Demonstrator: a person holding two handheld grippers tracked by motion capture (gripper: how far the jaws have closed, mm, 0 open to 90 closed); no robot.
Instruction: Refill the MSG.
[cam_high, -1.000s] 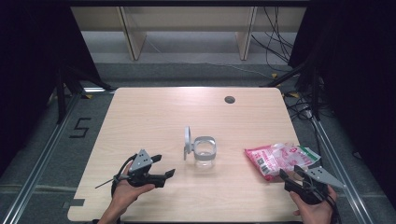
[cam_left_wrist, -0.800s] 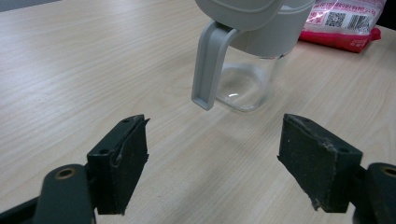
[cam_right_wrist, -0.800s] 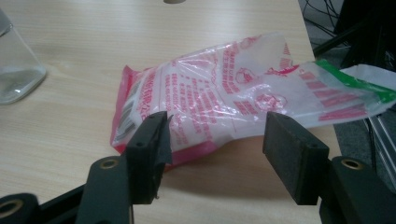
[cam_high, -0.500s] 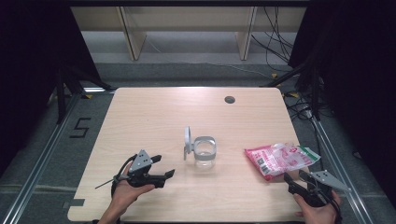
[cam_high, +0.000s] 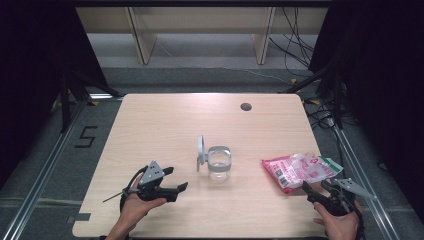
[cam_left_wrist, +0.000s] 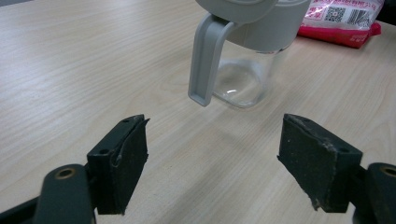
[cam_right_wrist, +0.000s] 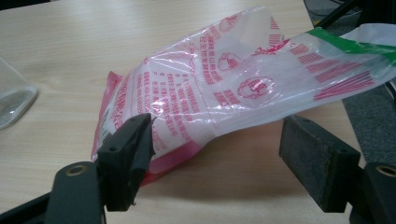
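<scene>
A light wooden table (cam_high: 165, 130) with a small dark round hole (cam_high: 245, 106) near its far edge stands on a grey floor (cam_high: 210, 55). Beyond it are pale wooden shelf legs (cam_high: 140, 32) and loose black cables (cam_high: 295, 30). Dark curtains (cam_high: 30, 75) flank both sides; a "5" (cam_high: 86, 136) marks the floor left.

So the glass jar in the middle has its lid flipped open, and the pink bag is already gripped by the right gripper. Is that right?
Not quite. The glass jar does stand mid-table with its lid flipped open, but the pink bag is not gripped. The right gripper view shows the right gripper wide open, with the bag lying on the table ahead of its jaws.
</scene>
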